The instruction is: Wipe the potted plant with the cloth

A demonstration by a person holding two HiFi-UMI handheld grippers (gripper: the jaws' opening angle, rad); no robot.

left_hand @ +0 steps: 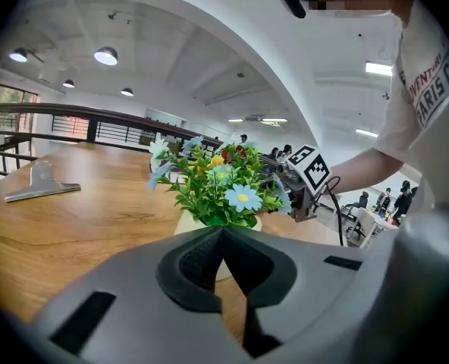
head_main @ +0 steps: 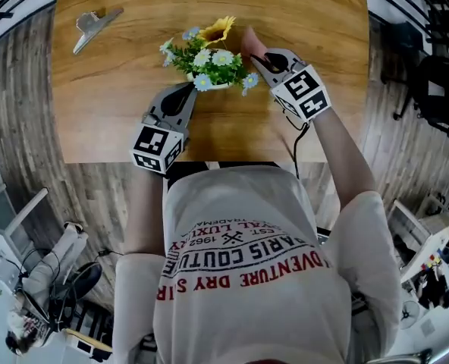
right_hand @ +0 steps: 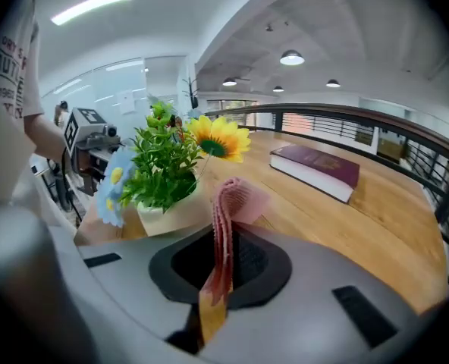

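The potted plant (head_main: pixel 209 61), with green leaves, blue daisies and a sunflower in a cream pot (right_hand: pixel 167 215), stands mid-table. My left gripper (head_main: pixel 185 97) is shut and empty, its tip just at the pot's near left side (left_hand: pixel 183 222). My right gripper (head_main: pixel 259 59) sits at the plant's right, shut on a folded pink cloth (right_hand: pixel 229 203) that sticks up past its jaws beside the leaves (right_hand: pixel 162 165). In the head view the cloth (head_main: pixel 249 41) shows right of the sunflower. I cannot tell whether the cloth touches the plant.
A metal clip (head_main: pixel 94 26) lies on the wooden table (head_main: pixel 118 112) at the far left. A maroon book (right_hand: pixel 315 169) lies beyond the plant at the far edge. The table's near edge runs just behind both grippers. A railing borders the table.
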